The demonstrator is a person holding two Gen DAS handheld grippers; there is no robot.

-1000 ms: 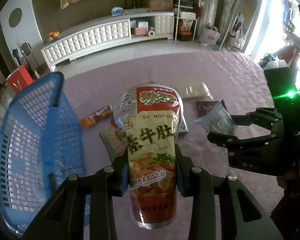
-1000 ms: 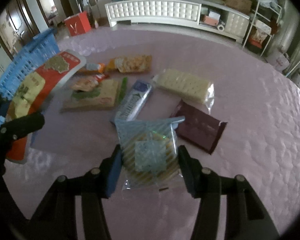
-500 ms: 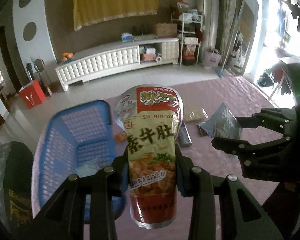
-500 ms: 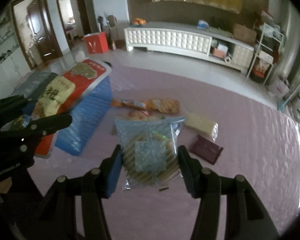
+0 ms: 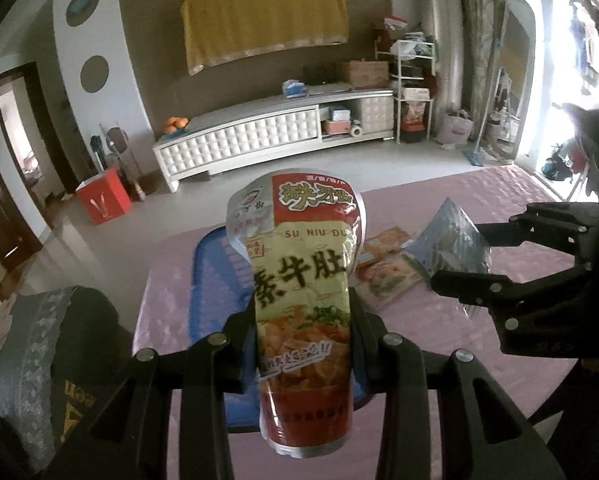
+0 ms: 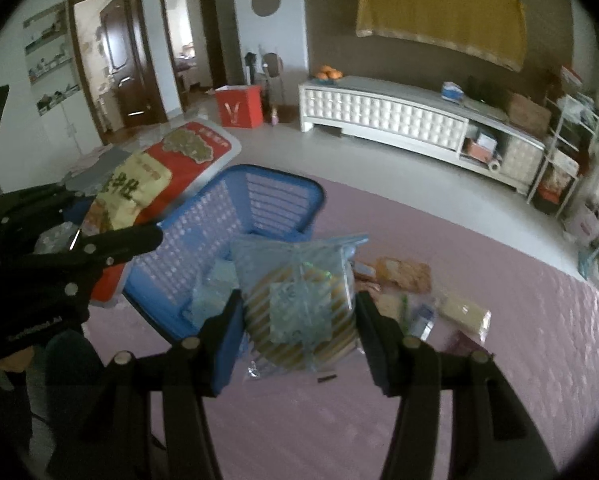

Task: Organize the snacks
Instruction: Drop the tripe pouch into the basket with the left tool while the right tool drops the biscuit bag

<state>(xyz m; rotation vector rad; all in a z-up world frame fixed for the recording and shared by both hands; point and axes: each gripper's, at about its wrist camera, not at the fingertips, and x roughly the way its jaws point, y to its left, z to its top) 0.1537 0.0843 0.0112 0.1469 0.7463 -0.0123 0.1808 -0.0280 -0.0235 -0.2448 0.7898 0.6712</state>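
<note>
basket (image 6: 283, 196) on mat (image 6: 499, 360), loose snack packets (image 6: 403, 276) right of it

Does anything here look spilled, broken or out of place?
Nothing looks spilled or damaged. A few snack packets lie loose and at odd angles on the pink quilted cover beside the blue basket. The left hand-held gripper holds a red and yellow pouch, the right hand-held gripper a clear biscuit packet.

Both grippers carrying snack packs above the blue basket.

Right gripper (image 6: 299, 316) clamped on a clear pack with a round striped biscuit (image 6: 299, 312), held over the blue basket (image 6: 259, 200) on the pink quilted surface (image 6: 499, 360). Left gripper (image 6: 111, 236) at frame left grips a red-and-yellow snack bag (image 6: 159, 172), tilted. More snack packets (image 6: 403, 276) lie right of the basket. White cabinet (image 6: 379, 112) and red box (image 6: 239, 106) behind.
</note>
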